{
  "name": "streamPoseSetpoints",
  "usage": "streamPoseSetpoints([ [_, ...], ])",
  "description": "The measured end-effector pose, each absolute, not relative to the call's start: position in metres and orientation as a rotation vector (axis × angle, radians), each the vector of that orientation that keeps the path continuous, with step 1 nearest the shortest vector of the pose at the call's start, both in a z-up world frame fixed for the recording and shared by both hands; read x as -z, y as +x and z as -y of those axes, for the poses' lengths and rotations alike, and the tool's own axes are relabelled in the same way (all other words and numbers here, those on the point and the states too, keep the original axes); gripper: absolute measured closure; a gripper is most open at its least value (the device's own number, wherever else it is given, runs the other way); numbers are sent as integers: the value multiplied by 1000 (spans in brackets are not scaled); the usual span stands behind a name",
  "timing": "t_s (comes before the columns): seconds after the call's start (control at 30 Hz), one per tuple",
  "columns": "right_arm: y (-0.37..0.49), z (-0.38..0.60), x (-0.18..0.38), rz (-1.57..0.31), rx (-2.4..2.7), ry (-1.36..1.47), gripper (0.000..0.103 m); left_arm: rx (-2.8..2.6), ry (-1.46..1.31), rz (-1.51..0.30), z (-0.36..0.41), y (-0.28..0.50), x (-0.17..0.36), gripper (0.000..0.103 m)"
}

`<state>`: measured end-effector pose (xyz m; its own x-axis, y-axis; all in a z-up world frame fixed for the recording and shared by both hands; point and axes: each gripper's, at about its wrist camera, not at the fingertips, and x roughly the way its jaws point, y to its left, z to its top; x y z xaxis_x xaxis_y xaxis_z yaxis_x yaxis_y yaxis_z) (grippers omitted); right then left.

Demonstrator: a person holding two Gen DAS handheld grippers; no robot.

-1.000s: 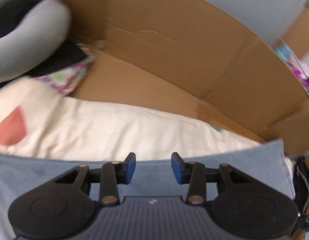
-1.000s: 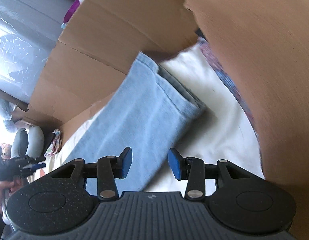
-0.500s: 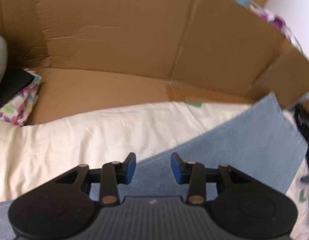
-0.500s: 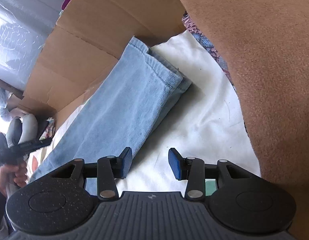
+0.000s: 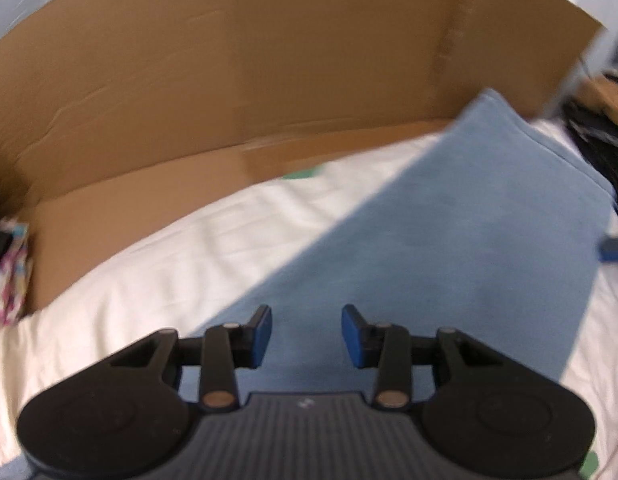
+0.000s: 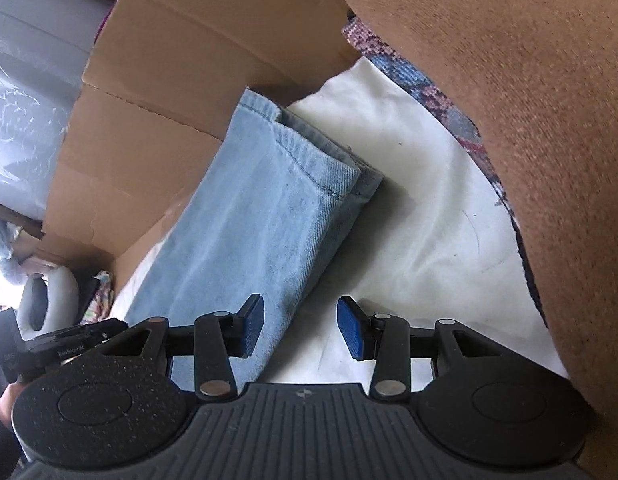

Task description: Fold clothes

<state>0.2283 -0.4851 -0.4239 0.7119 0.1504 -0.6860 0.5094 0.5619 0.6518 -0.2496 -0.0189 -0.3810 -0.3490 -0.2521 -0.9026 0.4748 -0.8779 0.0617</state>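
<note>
Bare white sheet [image 6: 421, 200] beside jeans [image 6: 245, 232], hemmed by cardboard wall [image 5: 269, 80] and brown cushion [image 6: 529, 120].

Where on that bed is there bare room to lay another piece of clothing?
One free patch of white sheet lies between the folded jeans and the brown cushion. Another lies between the jeans' other long edge and the cardboard wall. The corner with the floral cloth is crowded.

Daylit; left view motion-blurred, right sharp; glare far left; fisheye bends edges.
</note>
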Motion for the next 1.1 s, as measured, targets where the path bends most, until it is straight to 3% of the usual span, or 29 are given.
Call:
streamPoseSetpoints([
  [0.3, 212, 467, 418, -723, 243, 852, 55, 2359, 1466, -154, -65, -316, 377, 61],
  [0.4, 207, 465, 415, -711, 217, 812, 56, 2367, 1512, -149, -87, -335, 380, 54],
  [0.53, 200, 468, 407, -718, 209, 801, 56, 2357, 1531, -295, -107, -349, 386, 49],
  [0.57, 200, 466, 407, -725, 212, 778, 56, 2367, 1529, -307, -113, -352, 387, 44],
  [0.63, 201, 462, 408, -741, 215, 728, 56, 2390, 1538, -269, -125, -360, 392, 39],
  [0.9, 186, 455, 406, -743, 242, 663, 56, 2464, 1564, -206, -144, -377, 409, 39],
  [0.97, 181, 453, 404, -745, 257, 669, 56, 2507, 1560, -169, -148, -382, 409, 33],
  [1.1, 172, 447, 398, -756, 274, 628, 56, 2563, 1539, -114, -154, -395, 412, 31],
])
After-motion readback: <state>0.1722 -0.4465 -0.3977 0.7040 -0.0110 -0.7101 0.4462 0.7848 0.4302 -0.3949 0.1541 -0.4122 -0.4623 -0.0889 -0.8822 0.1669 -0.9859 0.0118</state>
